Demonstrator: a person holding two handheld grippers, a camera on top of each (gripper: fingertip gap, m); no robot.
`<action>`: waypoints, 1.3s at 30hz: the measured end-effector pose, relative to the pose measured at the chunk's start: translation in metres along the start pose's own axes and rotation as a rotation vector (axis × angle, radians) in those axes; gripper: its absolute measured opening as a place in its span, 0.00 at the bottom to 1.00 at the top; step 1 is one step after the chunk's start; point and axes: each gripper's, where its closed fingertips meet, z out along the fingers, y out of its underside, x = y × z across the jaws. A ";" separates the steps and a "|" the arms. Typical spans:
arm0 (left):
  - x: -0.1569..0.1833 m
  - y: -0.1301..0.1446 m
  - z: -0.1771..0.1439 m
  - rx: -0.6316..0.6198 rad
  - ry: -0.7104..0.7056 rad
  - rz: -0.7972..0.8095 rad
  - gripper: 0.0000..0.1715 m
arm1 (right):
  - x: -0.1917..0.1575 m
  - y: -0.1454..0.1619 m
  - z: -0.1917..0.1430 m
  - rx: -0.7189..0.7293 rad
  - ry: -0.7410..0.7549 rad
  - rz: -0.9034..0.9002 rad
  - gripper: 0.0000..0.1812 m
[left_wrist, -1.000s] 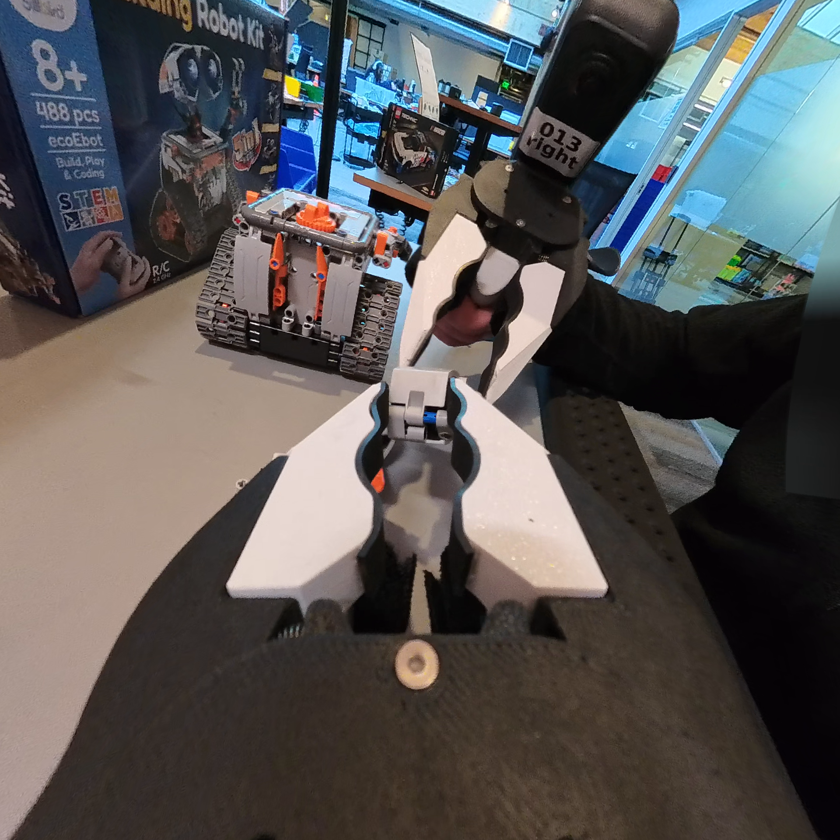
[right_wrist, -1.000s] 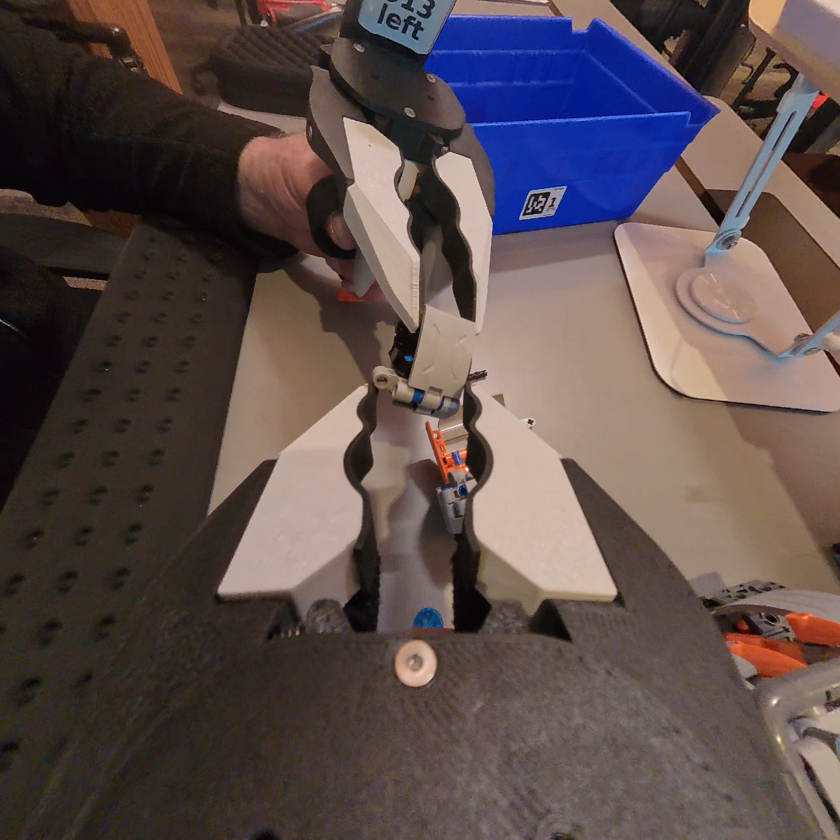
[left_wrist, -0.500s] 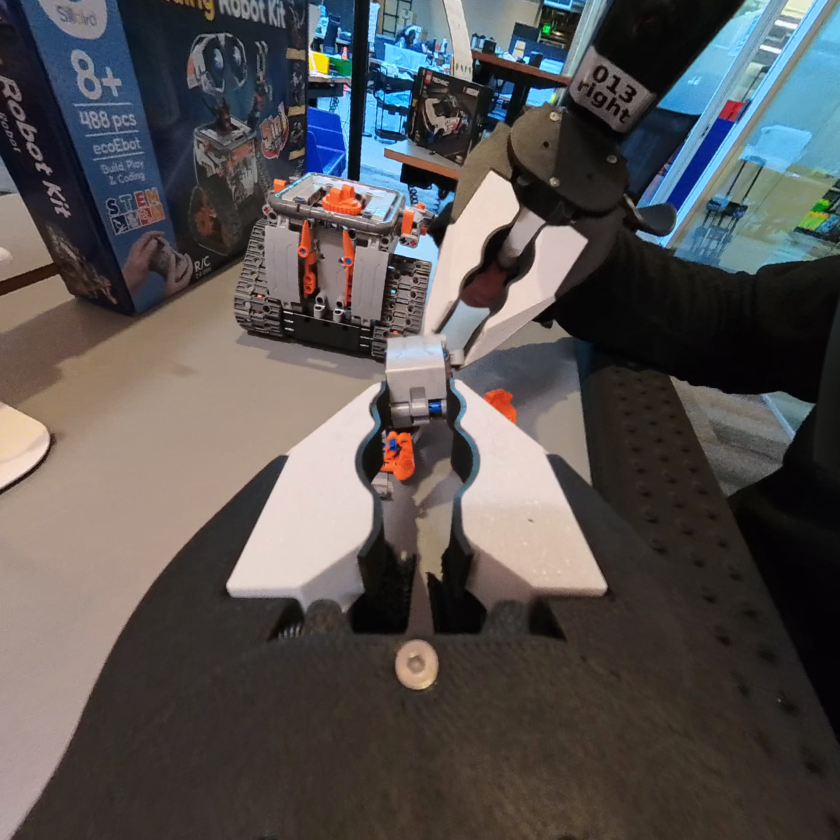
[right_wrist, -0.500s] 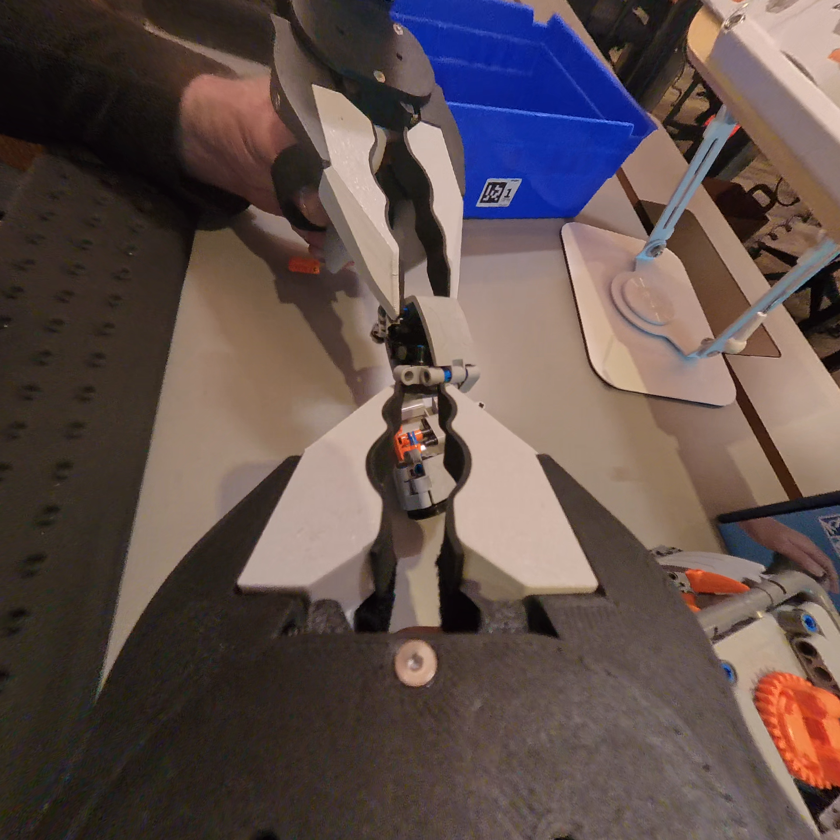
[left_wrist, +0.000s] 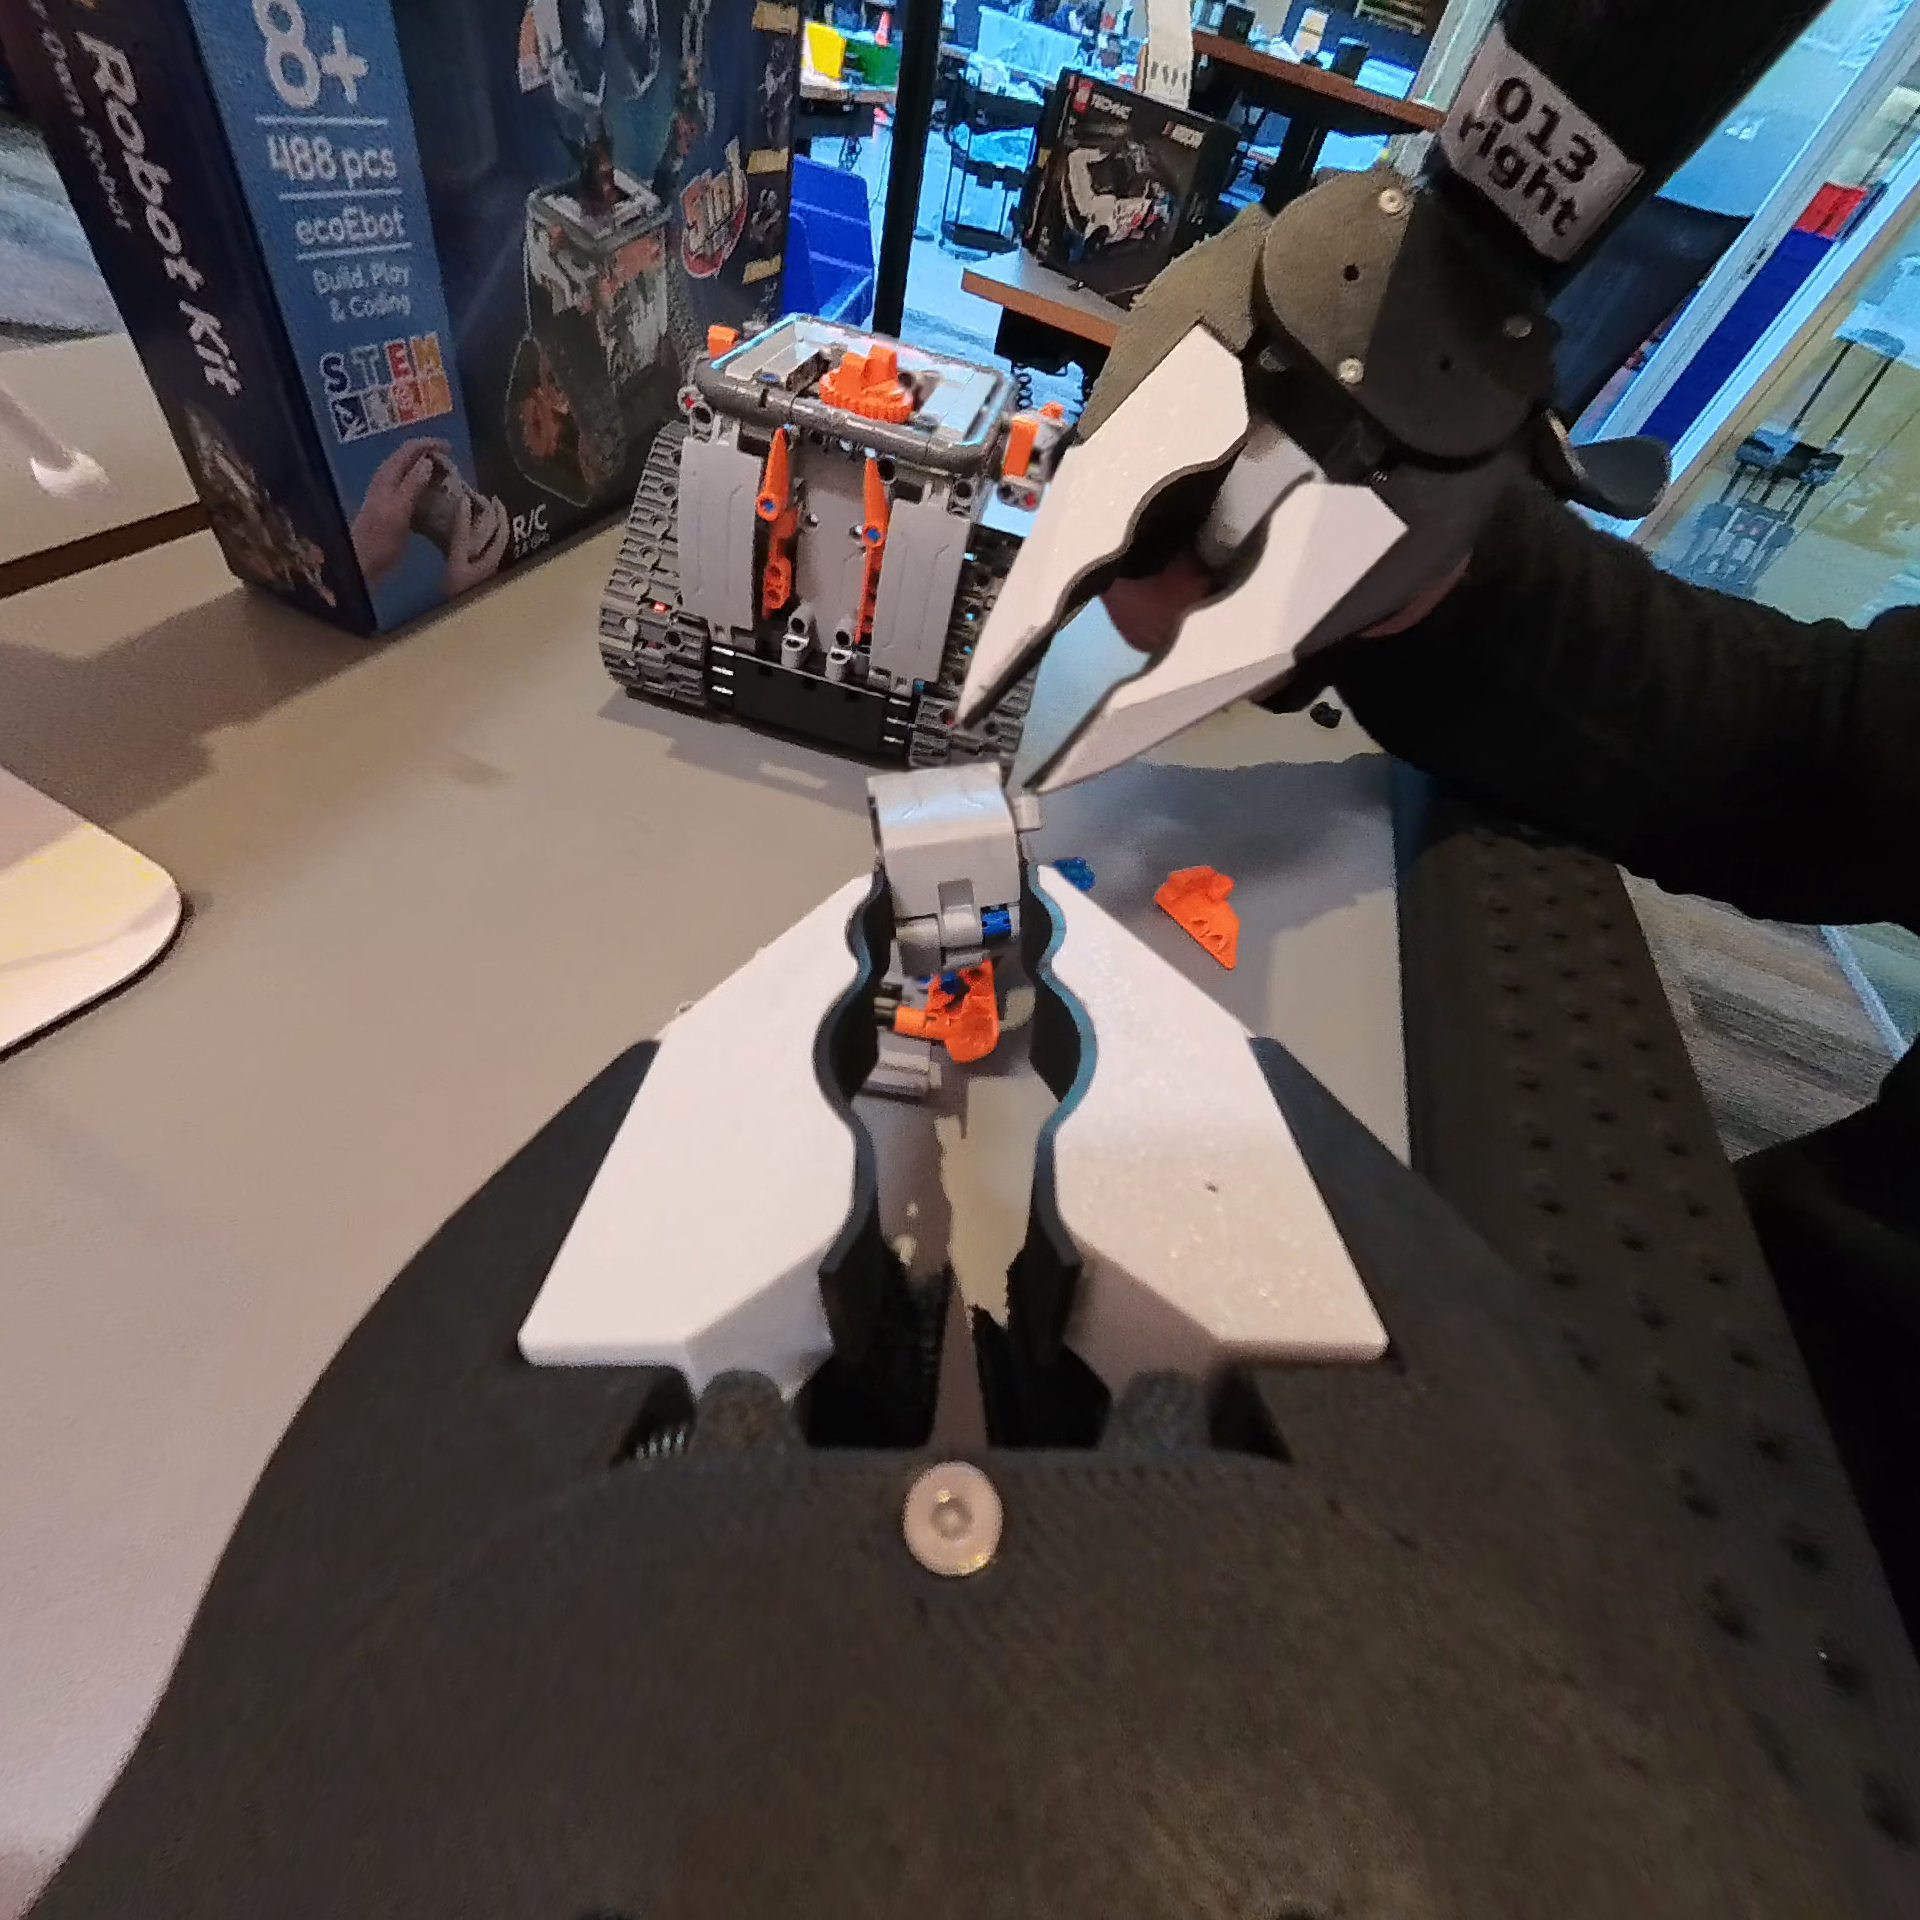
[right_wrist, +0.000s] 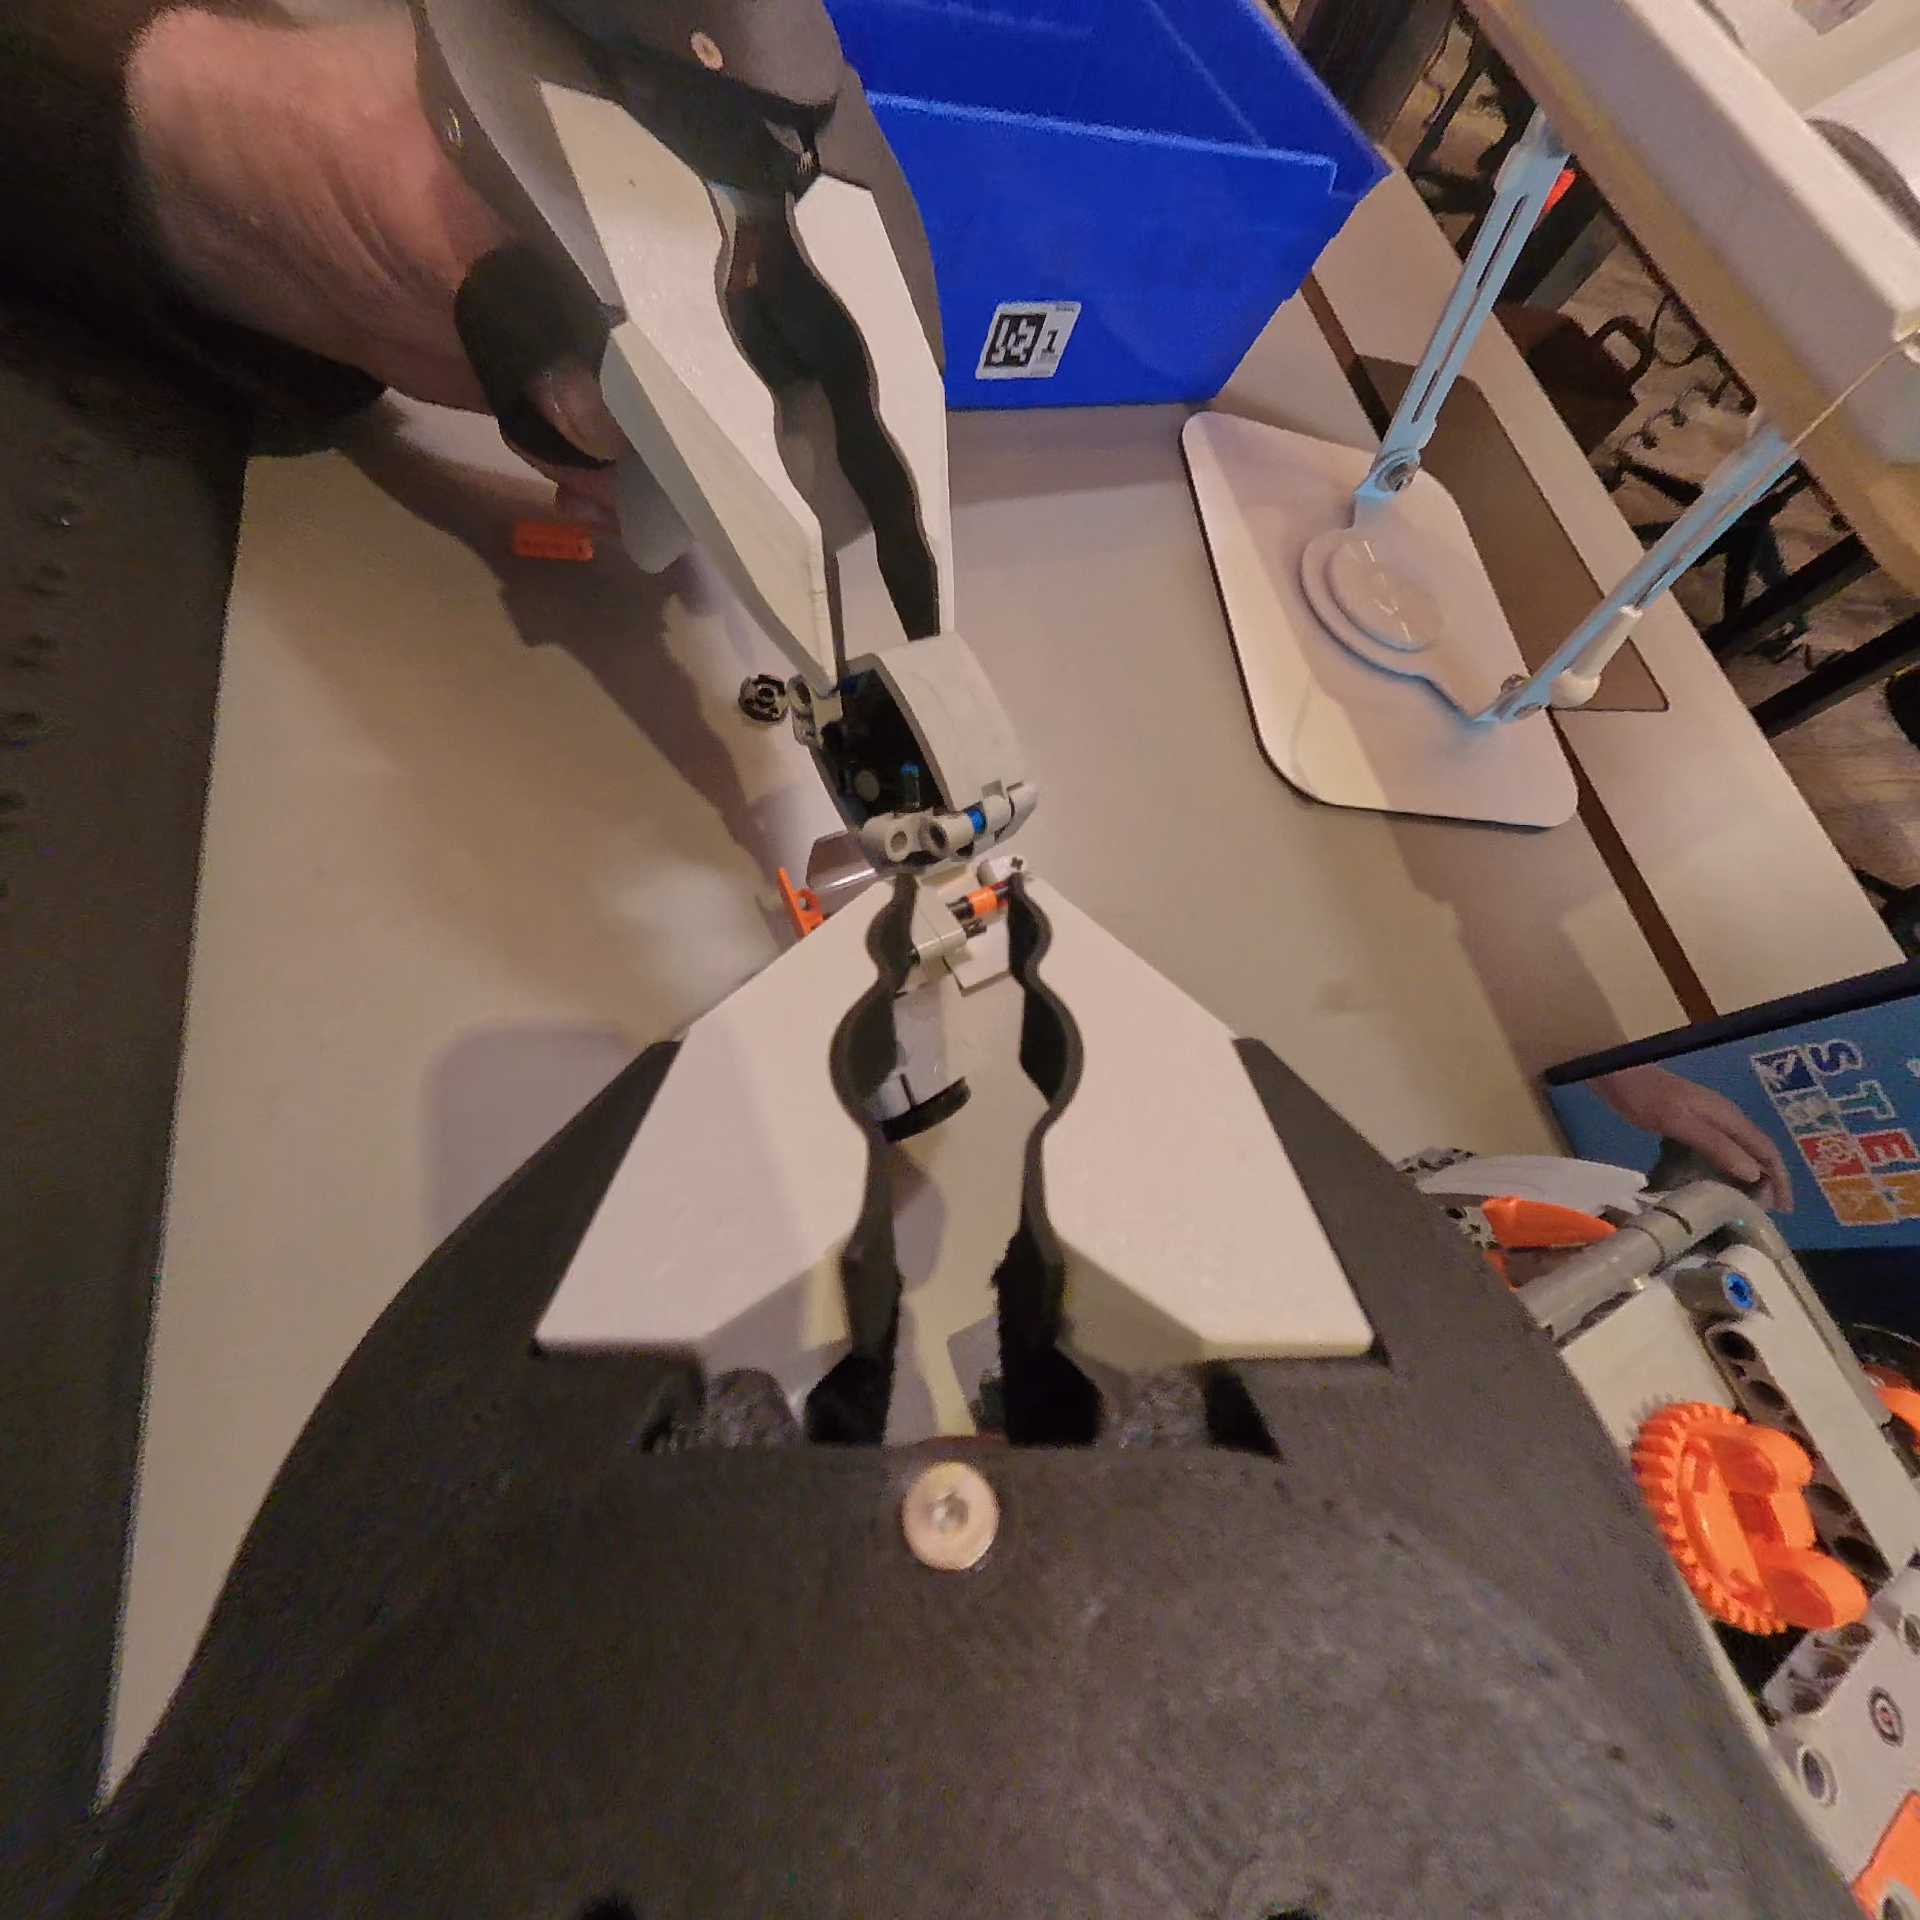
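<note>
My left gripper (left_wrist: 954, 891) is shut on a grey brick assembly (left_wrist: 940, 831) with blue and orange parts, held above the beige table (left_wrist: 416, 935). A jointed limb (left_wrist: 951, 1013) hangs from it between my fingers. My right gripper (left_wrist: 995, 753) comes in from the upper right, its tips at the assembly's top edge. In the right wrist view my right gripper (right_wrist: 951, 899) has its jaws narrowed on the assembly's orange-pinned lower part (right_wrist: 961, 920). The left gripper (right_wrist: 883, 649) pinches the curved grey panel (right_wrist: 935, 727) from above.
A tracked grey-and-orange robot model (left_wrist: 821, 540) stands behind, next to a blue kit box (left_wrist: 312, 260). Loose orange pieces (left_wrist: 1195, 914) (right_wrist: 551, 540) lie on the table. A blue bin (right_wrist: 1091, 187) and a white stand base (right_wrist: 1403, 623) sit far side. A black perforated mat (left_wrist: 1558, 1039) flanks the table.
My right gripper's jaws have narrowed from wide open onto the assembly. Both grippers have shifted and tilted, and more of the assembly now sticks out past my left fingertips.
</note>
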 end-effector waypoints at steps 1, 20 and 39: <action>-0.002 0.001 0.000 -0.008 -0.007 -0.004 0.13 | -0.001 0.003 0.000 -0.021 -0.009 0.005 0.12; -0.014 0.037 0.007 -0.248 -0.144 0.093 0.13 | -0.055 0.044 0.013 -0.278 -0.201 -0.214 0.19; -0.012 0.043 0.006 -0.309 -0.174 0.172 0.13 | -0.063 0.046 0.030 -0.300 -0.194 -0.161 0.25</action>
